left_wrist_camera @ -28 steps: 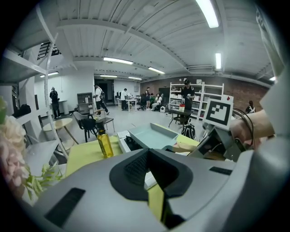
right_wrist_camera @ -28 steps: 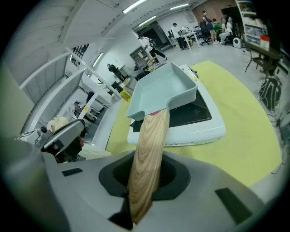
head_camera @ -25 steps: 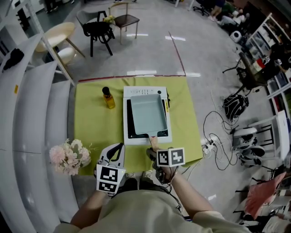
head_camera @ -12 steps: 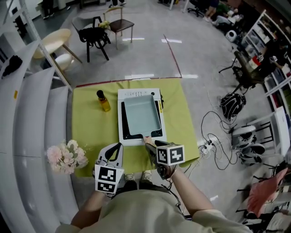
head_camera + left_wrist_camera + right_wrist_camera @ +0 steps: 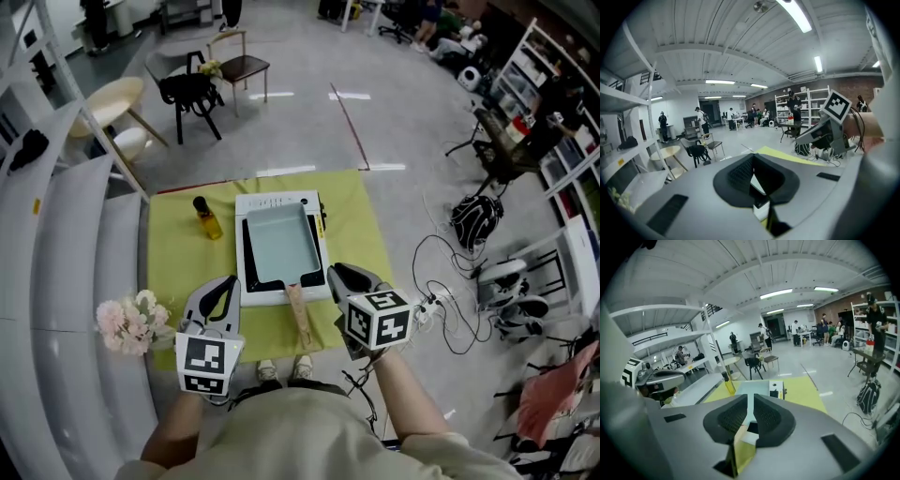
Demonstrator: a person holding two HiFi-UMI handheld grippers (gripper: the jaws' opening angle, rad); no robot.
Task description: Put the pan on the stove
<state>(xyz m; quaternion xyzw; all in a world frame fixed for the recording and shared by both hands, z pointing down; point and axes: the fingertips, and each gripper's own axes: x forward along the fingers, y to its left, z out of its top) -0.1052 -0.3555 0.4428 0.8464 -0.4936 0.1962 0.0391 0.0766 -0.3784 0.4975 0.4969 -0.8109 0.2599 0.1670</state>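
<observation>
the pan (image 5: 279,246) is a shallow rectangular one, pale blue-green inside with low straight walls, and it has a light wooden handle (image 5: 301,317). it sits on the white stove (image 5: 281,202), covering most of the dark cooking surface, with the stove's strip of controls left bare on the far side. the stove stands on the table (image 5: 178,258), which is covered in yellow-green cloth.

the pan's long axis runs straight away from the person, lined up with the stove. the handle points back toward the person, leaning slightly to the right, and it reaches past the stove's near edge over the cloth.

the handle lies between the two grippers and neither touches it. the left gripper (image 5: 228,281) hangs to the left of the handle, its fingers (image 5: 740,173) pressed together at the tips with nothing in them. the right gripper (image 5: 339,274) hangs just to the right of the handle; its fingers (image 5: 733,416) are closing, with only a thin slit left between them and nothing in it.

a small bottle (image 5: 206,217) of yellow liquid stands upright on the cloth left of the stove.
</observation>
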